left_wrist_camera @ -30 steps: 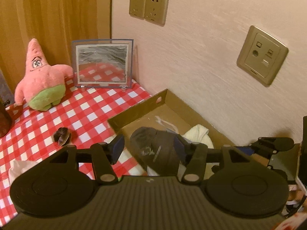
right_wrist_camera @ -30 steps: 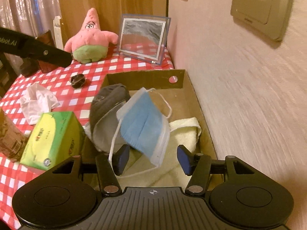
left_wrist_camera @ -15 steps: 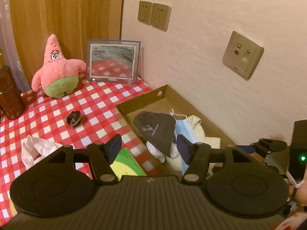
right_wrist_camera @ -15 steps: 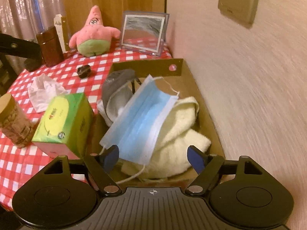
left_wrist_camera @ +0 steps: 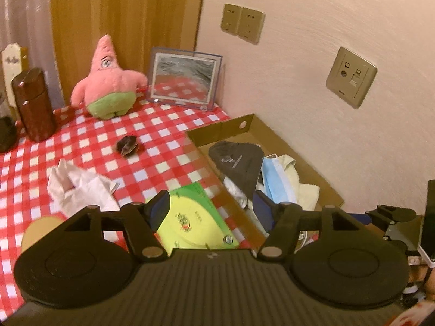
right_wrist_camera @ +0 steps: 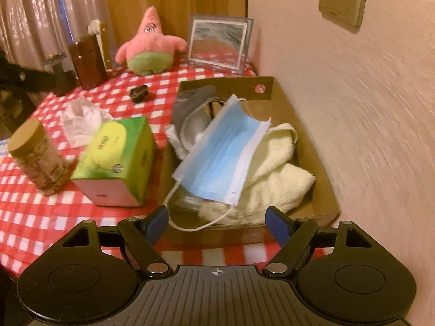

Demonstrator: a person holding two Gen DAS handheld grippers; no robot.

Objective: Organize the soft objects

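Two blue-padded fingers of the left gripper (left_wrist_camera: 210, 209) stand apart in the left wrist view, having just been opening a little, with nothing pressed between them; behind the gap show a green and yellow tissue box (left_wrist_camera: 194, 217) and the near wall of a shallow brown cardboard box (left_wrist_camera: 225, 129) set against the pale wall. Inside that box lie a dark grey cap (left_wrist_camera: 239, 160), a light blue surgical mask (left_wrist_camera: 276, 179) and a cream terry towel (left_wrist_camera: 295, 182). On the red and white checked tablecloth (left_wrist_camera: 89, 141) a crumpled white tissue (left_wrist_camera: 78, 187) lies left of the tissue box, a small dark clip-like object (left_wrist_camera: 126, 146) sits farther back, and a pink and green star-shaped plush toy (left_wrist_camera: 107, 81) stands near a clear-framed picture (left_wrist_camera: 183, 77) and a brown cylindrical container (left_wrist_camera: 34, 103). In the right wrist view the right gripper (right_wrist_camera: 218, 222) is spread wide and holds nothing, just short of the cardboard box's near end. The blue mask (right_wrist_camera: 225, 154) lies loose on top of the cream towel (right_wrist_camera: 274, 174), one ear loop trailing toward the near wall, with the grey cap (right_wrist_camera: 190, 103) behind it. Just left of the box stands the tissue box (right_wrist_camera: 119, 160), with a beige-lidded jar (right_wrist_camera: 35, 154) beside it.
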